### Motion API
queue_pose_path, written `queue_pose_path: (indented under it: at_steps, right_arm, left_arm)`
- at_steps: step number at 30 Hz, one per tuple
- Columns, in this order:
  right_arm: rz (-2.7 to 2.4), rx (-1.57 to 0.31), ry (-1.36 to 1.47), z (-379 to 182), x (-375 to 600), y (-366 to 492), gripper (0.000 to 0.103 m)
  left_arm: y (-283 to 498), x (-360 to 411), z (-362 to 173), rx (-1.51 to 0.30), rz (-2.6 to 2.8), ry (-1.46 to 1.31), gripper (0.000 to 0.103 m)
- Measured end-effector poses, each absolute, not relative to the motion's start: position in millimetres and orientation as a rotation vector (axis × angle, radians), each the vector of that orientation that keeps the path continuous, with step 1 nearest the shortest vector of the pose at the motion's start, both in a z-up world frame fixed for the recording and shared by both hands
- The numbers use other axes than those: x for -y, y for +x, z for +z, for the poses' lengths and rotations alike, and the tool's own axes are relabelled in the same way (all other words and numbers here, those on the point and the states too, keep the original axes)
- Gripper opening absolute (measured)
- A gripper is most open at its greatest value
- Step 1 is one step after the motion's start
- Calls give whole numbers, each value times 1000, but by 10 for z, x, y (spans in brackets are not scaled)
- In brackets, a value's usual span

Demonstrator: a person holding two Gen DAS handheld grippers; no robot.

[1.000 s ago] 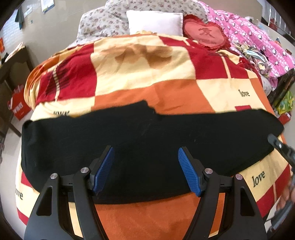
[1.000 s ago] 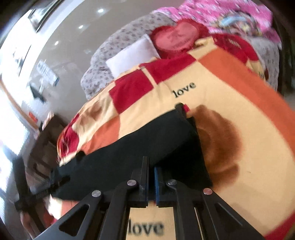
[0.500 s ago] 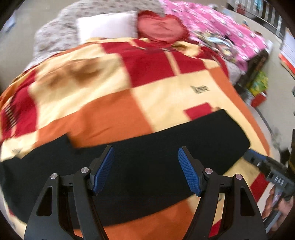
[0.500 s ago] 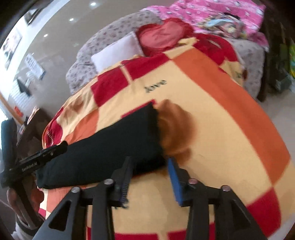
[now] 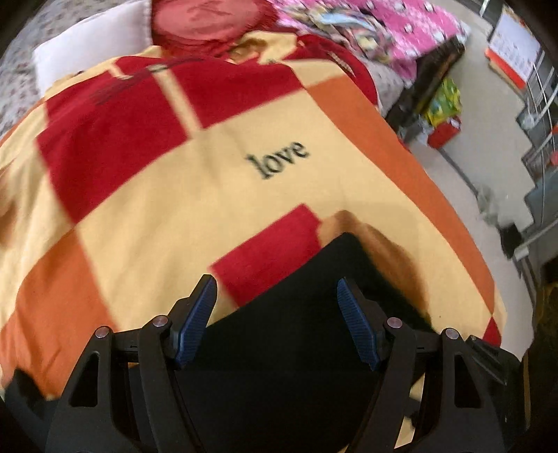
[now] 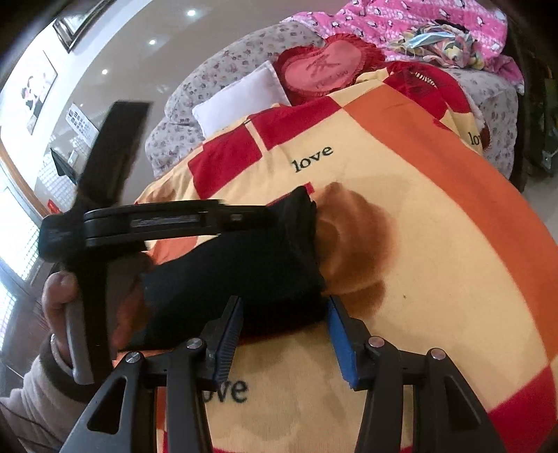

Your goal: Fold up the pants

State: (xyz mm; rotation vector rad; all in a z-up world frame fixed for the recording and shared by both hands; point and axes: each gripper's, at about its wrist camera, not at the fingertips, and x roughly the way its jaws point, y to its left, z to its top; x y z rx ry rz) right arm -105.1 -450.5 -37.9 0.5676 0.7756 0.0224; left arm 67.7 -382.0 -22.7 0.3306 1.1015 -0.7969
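Observation:
The black pants (image 6: 237,275) lie folded on the checked red, orange and cream blanket (image 6: 436,265); in the left wrist view the pants (image 5: 300,334) fill the lower middle. My left gripper (image 5: 277,322) is open and empty, low over the pants near their right end; it also shows from the side in the right wrist view (image 6: 167,223), over the pants' far edge. My right gripper (image 6: 282,338) is open and empty, its fingers straddling the near right corner of the pants.
A white pillow (image 6: 240,97) and a red heart cushion (image 6: 324,69) lie at the head of the bed, with a pink quilt (image 6: 411,17) behind. The bed's right edge drops to the floor, where boxes and clutter (image 5: 443,115) stand.
My right gripper let go of the pants' end and opened, staying at that corner. My left gripper swept to the right along the pants to their right end, still open.

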Motion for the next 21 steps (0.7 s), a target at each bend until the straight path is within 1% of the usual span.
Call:
queue_pose_path:
  at_steps: [6,8,9,10,11,12,13,14,17,21]
  right_arm:
    - [44,-746,593,-409,4524,-988,48]
    - [48,-743,602,-414,4517,-968,48]
    - [54,-745,609,-422,4512,-944,42]
    - [58,-754,617,-444,4509,-915,34]
    - [59,-756,631,-475,4509,-888,21]
    - [54,-750,650,-496,4510,-869,17]
    - [52,-744,653,-486,4505,-863,16]
    - [54,-725,641,-428,4470,-866,15]
    - [83,-687,613,-245,4378,-856,15]
    - [170,-641,550,90,4112,-764,15]
  left_arm:
    - [675,4062,-255,-1115,-871,345,72]
    - [622,4113,-261,-1092,-884,379,71]
    - [569,4154,-267,-1064,-889,415,69]
    - [505,4180,-268,-1036,-896,448,63]
    - [467,4191,-266,-1025,-901,460,56]
    - [451,4187,-267,-1027,-907,457,52]
    - [460,4179,-256,-1040,-915,445,44]
    - [478,4165,-242,-1054,-924,426,39]
    - [515,4021,-95,-1066,-955,357,36]
    - [538,3622,309,-999,-939,284,36]
